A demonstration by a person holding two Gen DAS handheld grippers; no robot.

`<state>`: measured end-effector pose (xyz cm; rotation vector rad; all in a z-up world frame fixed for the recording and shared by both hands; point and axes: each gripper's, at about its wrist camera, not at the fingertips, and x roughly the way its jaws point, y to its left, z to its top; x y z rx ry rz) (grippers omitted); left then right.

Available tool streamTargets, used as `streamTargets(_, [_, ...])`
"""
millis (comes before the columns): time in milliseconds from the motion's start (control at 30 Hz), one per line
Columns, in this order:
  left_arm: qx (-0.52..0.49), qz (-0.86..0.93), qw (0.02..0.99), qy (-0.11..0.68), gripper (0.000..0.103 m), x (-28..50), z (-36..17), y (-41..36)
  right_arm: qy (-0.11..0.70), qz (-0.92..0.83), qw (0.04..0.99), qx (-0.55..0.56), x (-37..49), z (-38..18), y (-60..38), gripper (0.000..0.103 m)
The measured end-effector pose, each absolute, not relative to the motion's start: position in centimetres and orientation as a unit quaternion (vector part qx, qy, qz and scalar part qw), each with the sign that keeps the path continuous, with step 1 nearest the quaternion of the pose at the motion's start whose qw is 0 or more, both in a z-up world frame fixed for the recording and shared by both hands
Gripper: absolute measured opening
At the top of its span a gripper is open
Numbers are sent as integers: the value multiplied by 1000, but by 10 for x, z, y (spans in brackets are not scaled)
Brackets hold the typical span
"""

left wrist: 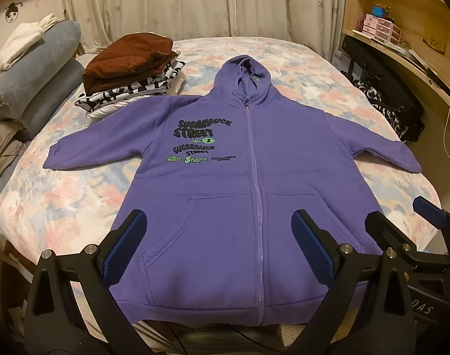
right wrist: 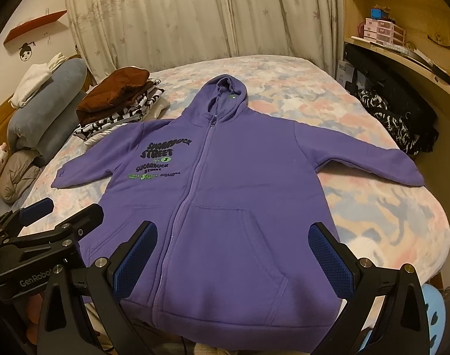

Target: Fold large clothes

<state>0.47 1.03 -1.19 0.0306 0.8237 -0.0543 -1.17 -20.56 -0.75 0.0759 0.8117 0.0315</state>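
— How far along are you?

— Barely begun. The purple hoodie lies flat and zipped on the bed, face up, both sleeves spread out, hood away from me. No fold is made yet.

— And your tools?

— My left tool and right tool both hang spread wide over the hem, pinching nothing. Sleeves and body remain. A folded pile sits beyond the left sleeve.
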Motion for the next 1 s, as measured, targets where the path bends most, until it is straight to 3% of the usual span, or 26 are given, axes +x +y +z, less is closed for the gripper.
streamTargets(1000, [11, -28, 914, 404, 94, 1, -18, 11, 401, 19, 915, 42, -11, -22, -201, 103])
